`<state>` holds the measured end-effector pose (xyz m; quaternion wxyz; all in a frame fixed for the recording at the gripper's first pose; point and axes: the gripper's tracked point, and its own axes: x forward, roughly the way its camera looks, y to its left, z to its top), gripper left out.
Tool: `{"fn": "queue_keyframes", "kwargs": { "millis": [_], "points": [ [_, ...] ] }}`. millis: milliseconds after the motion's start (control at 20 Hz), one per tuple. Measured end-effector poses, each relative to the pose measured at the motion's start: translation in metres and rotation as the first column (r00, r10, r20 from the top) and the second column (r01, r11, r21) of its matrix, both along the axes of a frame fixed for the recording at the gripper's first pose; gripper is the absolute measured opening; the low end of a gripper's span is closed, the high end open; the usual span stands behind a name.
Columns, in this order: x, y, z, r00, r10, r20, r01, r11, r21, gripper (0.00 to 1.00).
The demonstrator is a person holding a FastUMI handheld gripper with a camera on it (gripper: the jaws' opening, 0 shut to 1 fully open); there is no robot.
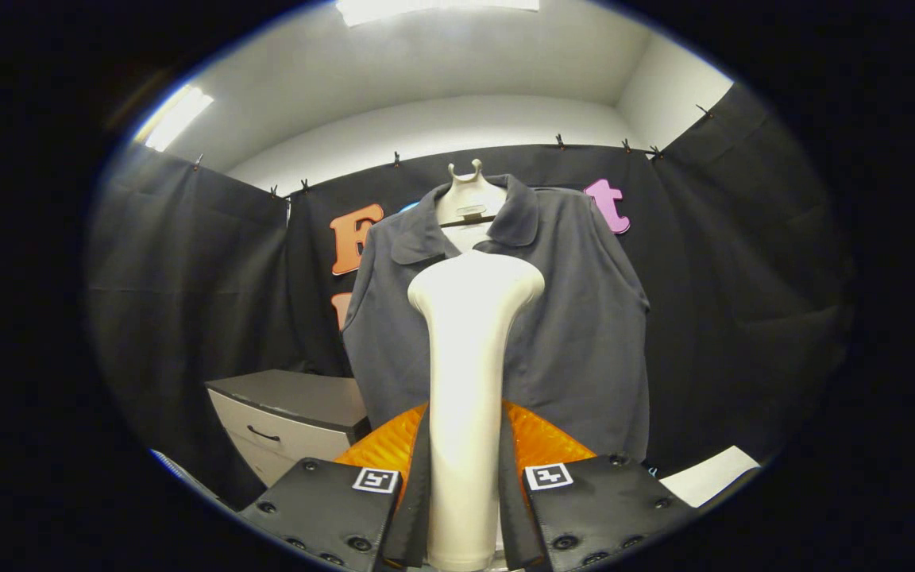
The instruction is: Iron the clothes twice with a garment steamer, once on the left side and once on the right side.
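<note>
White plastic steamer [467, 381], one, clamped upright between both fingers of gripper [464, 508]; hid middle of one grey collared shirt [577, 318]; one grey drawer cabinet [291, 421] lower left, partly cut off.

A low cabinet [291, 421] with a grey top and pale drawer fronts serves as landmark; one drawer carries a dark curved handle [264, 434]. Directly behind and beside the cabinet hang black curtains [187, 278], held by small clips [396, 158] along a line above. Well above the cabinet, ceiling light panels [175, 117] glow against white walls.
</note>
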<state>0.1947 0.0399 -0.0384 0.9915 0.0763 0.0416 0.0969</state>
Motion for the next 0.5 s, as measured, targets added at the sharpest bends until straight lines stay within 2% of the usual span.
{"fn": "queue_keyframes", "kwargs": {
  "millis": [500],
  "points": [
    [0.028, -0.065, -0.002, 0.996, -0.087, -0.019, 0.087, 0.996, 0.004, 0.44]
  ]
}}
